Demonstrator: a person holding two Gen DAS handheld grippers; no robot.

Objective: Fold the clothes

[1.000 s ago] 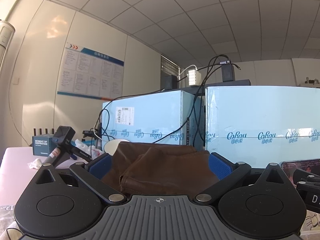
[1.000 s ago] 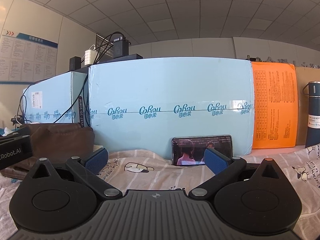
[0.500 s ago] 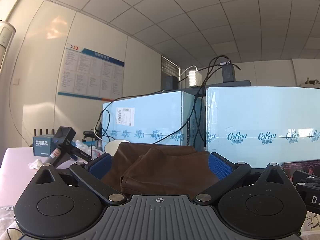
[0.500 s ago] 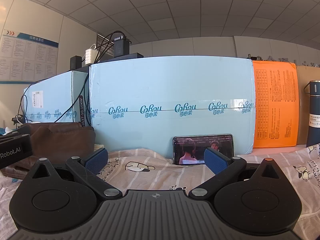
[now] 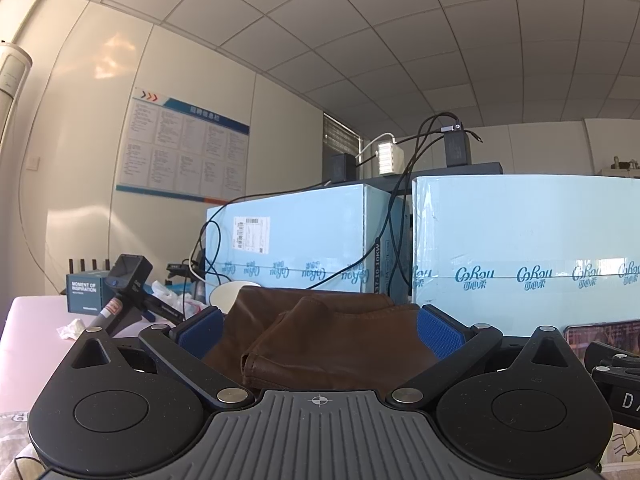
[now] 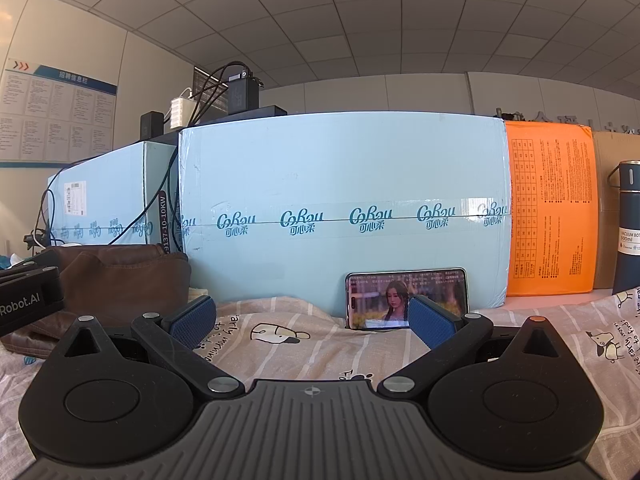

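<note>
Two blue pads stand spread wide on the left gripper (image 5: 319,330), with the brown garment (image 5: 320,336) framed in the gap between them but touched by neither; the claw is released. The garment lies in a thick bundle with a seamed edge turned toward the camera, pushed up near the pale blue boxes (image 5: 304,236); it reads as folded already and parked aside, though from this low angle I cannot be sure how neat the fold is. A small camera on a stand (image 5: 128,280) and a crumpled tissue (image 5: 72,326) sit well apart on the left.

From the right wrist, the right gripper (image 6: 313,322) is likewise spread and holds nothing, hovering low over the printed striped cloth (image 6: 280,332) that covers the table. The brown garment (image 6: 120,280) sits off to its left, beside the left gripper's body (image 6: 24,300). A phone (image 6: 404,296) leans upright against the big blue box (image 6: 344,200), propped there so its screen can be watched. The open stretch of cloth ahead looks like the working area for the next piece
</note>
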